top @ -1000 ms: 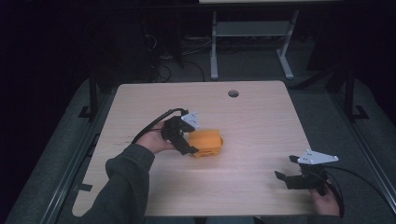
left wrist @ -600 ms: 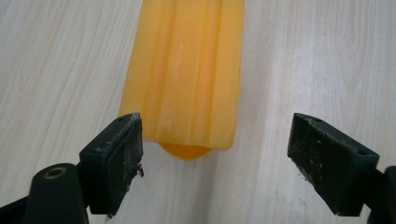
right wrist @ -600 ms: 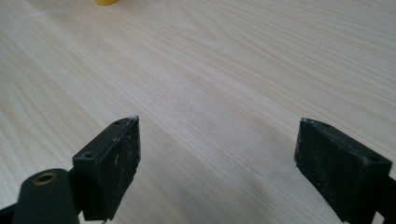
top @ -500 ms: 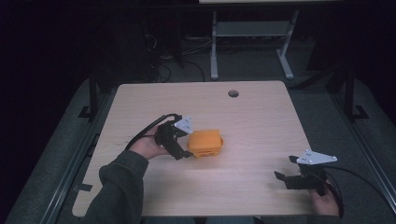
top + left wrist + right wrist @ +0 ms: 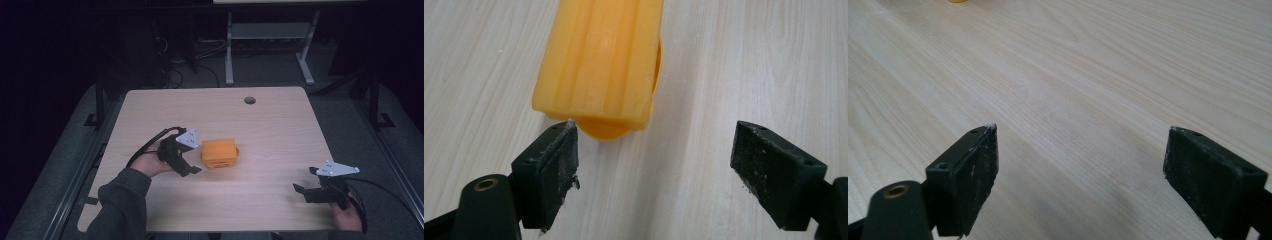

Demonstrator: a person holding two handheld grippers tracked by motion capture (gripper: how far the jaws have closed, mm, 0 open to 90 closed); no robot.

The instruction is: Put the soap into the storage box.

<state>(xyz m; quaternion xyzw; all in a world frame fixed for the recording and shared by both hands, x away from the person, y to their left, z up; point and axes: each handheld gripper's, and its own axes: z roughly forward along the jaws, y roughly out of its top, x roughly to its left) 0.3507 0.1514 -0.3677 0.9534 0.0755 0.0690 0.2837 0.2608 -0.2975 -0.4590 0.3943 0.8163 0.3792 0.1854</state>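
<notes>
An orange plastic block (image 5: 218,151) lies near the middle of the high view, slightly left of centre and a little below mid-height, resting flat on the pale wood counter (image 5: 270,130). From above it reads as a rounded rectangular box, its long side running left to right across the frame. In the left gripper view the same piece (image 5: 604,60) fills the upper centre, stretching away toward the top edge; its upper face carries shallow lengthwise ridges and its corners are softly rounded. A curved orange lip pokes out from beneath its near end and along its right edge. It stands alone, with bare counter on every side.
</notes>
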